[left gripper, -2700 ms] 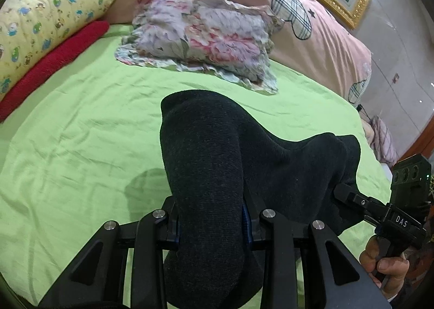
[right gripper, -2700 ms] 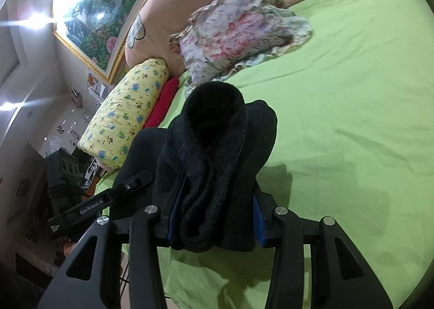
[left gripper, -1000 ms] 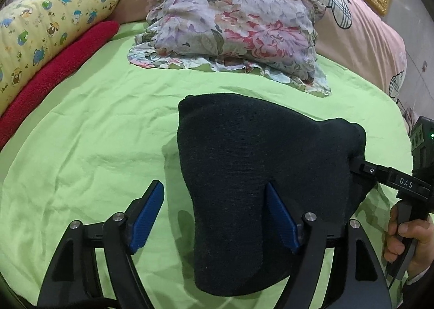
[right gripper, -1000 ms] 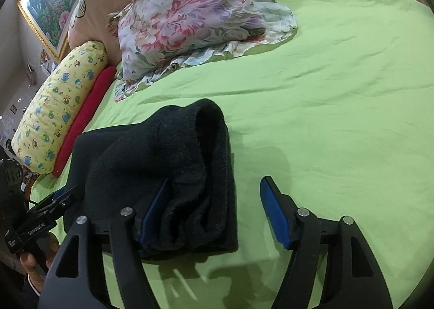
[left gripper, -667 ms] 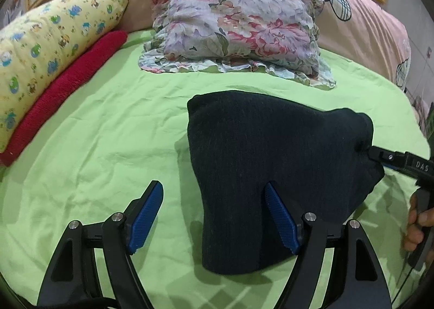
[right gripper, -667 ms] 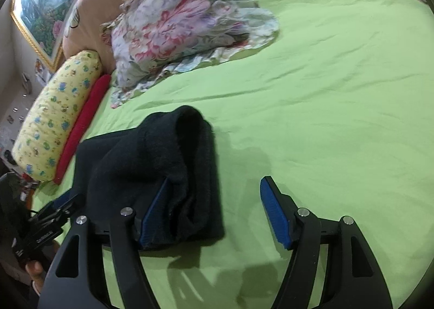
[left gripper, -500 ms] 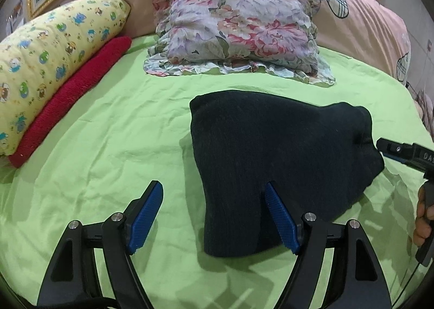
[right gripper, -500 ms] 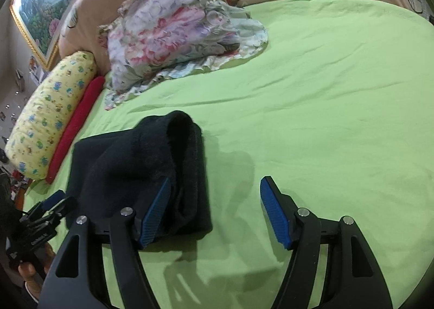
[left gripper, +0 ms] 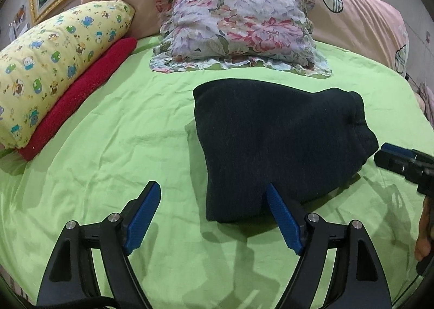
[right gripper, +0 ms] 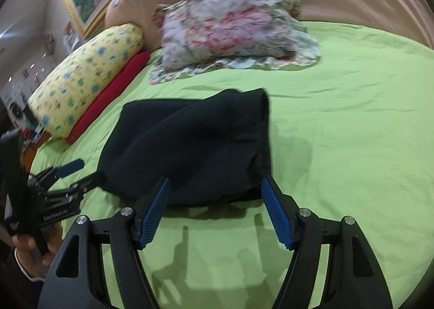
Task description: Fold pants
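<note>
Folded black pants point(left gripper: 274, 143) lie compact on the green bedsheet point(left gripper: 108, 146), near the floral pillow point(left gripper: 238, 29). My left gripper point(left gripper: 211, 216) and right gripper point(right gripper: 214, 208) both gape empty at the near edge, presumably leaving the bundle to settle.

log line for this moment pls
step: fold done, released | pants: folded bundle on green sheet | left gripper: open, empty | right gripper: open, empty
</note>
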A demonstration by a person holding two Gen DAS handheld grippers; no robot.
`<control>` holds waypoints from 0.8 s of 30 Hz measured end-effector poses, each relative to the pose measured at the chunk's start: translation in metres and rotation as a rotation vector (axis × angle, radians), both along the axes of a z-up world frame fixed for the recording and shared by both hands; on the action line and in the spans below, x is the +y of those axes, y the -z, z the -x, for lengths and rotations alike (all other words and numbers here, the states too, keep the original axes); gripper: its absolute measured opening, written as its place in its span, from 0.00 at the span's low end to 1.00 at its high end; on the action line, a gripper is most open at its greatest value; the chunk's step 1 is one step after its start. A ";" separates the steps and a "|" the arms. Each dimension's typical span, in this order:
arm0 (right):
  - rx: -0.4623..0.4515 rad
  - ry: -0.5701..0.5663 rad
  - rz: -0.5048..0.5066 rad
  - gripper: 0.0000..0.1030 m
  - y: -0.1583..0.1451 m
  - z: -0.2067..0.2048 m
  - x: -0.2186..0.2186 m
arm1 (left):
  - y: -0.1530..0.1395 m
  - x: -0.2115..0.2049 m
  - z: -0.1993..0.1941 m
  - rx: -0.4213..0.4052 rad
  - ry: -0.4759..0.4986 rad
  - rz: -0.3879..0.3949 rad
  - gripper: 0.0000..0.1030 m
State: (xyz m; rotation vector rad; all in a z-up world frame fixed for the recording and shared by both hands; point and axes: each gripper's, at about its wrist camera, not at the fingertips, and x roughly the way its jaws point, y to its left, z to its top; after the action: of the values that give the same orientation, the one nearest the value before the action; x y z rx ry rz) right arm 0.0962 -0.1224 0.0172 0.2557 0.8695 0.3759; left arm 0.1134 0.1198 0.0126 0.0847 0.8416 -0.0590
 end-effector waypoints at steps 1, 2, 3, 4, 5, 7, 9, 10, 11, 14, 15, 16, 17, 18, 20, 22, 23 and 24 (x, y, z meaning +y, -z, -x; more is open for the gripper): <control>-0.001 -0.010 0.009 0.68 0.001 0.003 0.004 | 0.001 0.001 0.002 0.005 -0.004 0.002 0.79; 0.000 -0.020 0.009 0.68 0.002 0.005 0.006 | 0.002 0.001 0.002 0.008 -0.004 0.003 0.79; 0.000 -0.035 0.008 0.68 0.003 0.008 0.009 | 0.003 0.001 0.004 0.010 -0.003 0.002 0.79; 0.000 -0.047 0.012 0.69 0.004 0.011 0.012 | 0.004 0.000 0.005 0.011 -0.002 -0.001 0.79; 0.001 -0.055 0.020 0.69 0.005 0.012 0.015 | 0.005 -0.001 0.007 0.012 -0.003 -0.006 0.79; -0.007 -0.082 0.043 0.70 0.007 0.018 0.023 | 0.007 -0.002 0.010 0.016 -0.001 -0.012 0.79; -0.013 -0.107 0.057 0.72 0.008 0.021 0.029 | 0.009 -0.003 0.013 0.019 -0.005 -0.015 0.80; -0.015 -0.117 0.064 0.72 0.010 0.023 0.032 | 0.011 -0.003 0.015 0.020 -0.008 -0.017 0.80; -0.017 -0.124 0.068 0.72 0.011 0.024 0.034 | 0.012 -0.003 0.015 0.023 -0.012 -0.018 0.80; -0.021 -0.148 0.078 0.72 0.014 0.028 0.040 | 0.018 -0.004 0.017 0.051 0.005 -0.001 0.81; -0.017 -0.149 0.083 0.72 0.015 0.028 0.041 | 0.020 -0.005 0.018 0.054 0.004 -0.003 0.81; -0.014 -0.151 0.085 0.72 0.016 0.029 0.041 | 0.021 -0.005 0.019 0.052 -0.002 -0.013 0.81; -0.011 -0.154 0.087 0.73 0.017 0.029 0.042 | 0.022 -0.005 0.020 0.050 -0.004 -0.021 0.82; -0.011 -0.154 0.088 0.73 0.018 0.030 0.042 | 0.023 -0.005 0.022 0.050 -0.003 -0.023 0.82; -0.010 -0.155 0.089 0.73 0.020 0.030 0.043 | 0.025 -0.006 0.023 0.051 -0.004 -0.028 0.82; -0.003 -0.155 0.093 0.73 0.022 0.029 0.043 | 0.026 -0.006 0.023 0.050 -0.005 -0.036 0.83; 0.001 -0.155 0.101 0.73 0.024 0.028 0.043 | 0.026 -0.006 0.023 0.049 -0.006 -0.041 0.83; 0.002 -0.157 0.106 0.73 0.025 0.029 0.044 | 0.027 -0.007 0.023 0.048 -0.006 -0.043 0.83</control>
State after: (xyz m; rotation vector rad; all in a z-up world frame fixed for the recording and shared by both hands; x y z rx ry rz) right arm 0.0675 -0.0786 -0.0076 0.0903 0.9113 0.4743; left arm 0.0904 0.1130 -0.0144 0.1210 0.8913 -0.0374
